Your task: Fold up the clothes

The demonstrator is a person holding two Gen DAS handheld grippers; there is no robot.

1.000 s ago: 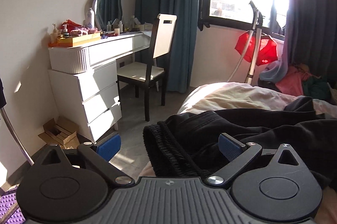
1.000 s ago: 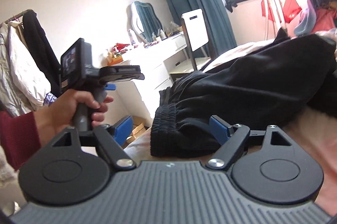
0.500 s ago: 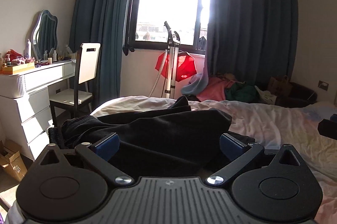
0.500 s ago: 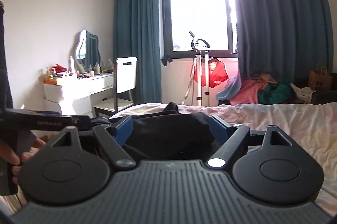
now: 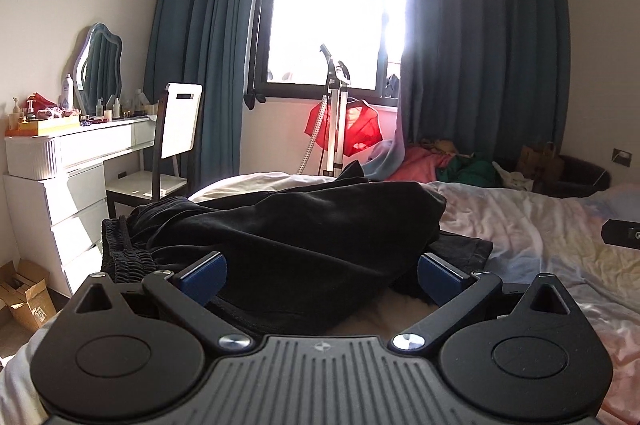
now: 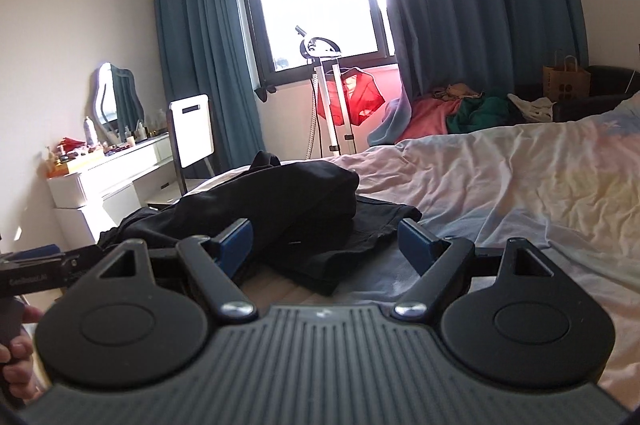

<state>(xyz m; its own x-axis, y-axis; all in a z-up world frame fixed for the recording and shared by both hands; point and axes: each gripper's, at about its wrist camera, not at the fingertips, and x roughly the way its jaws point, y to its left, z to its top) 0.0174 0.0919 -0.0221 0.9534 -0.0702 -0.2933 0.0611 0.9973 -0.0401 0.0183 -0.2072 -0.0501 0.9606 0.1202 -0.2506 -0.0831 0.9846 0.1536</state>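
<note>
Your left gripper (image 5: 320, 275) and right gripper (image 6: 326, 245): jaws apart, empty, flanking bunched black trousers (image 5: 304, 221) on bed (image 6: 520, 177), positioned for grasp.

White dresser (image 5: 76, 165), chair (image 5: 176, 129), blue curtains (image 5: 480, 57), bright window (image 5: 332, 13).

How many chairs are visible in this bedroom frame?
1. A single chair with a white backrest stands at the white vanity desk, left of the bed. Others could be hidden outside both views.
</note>
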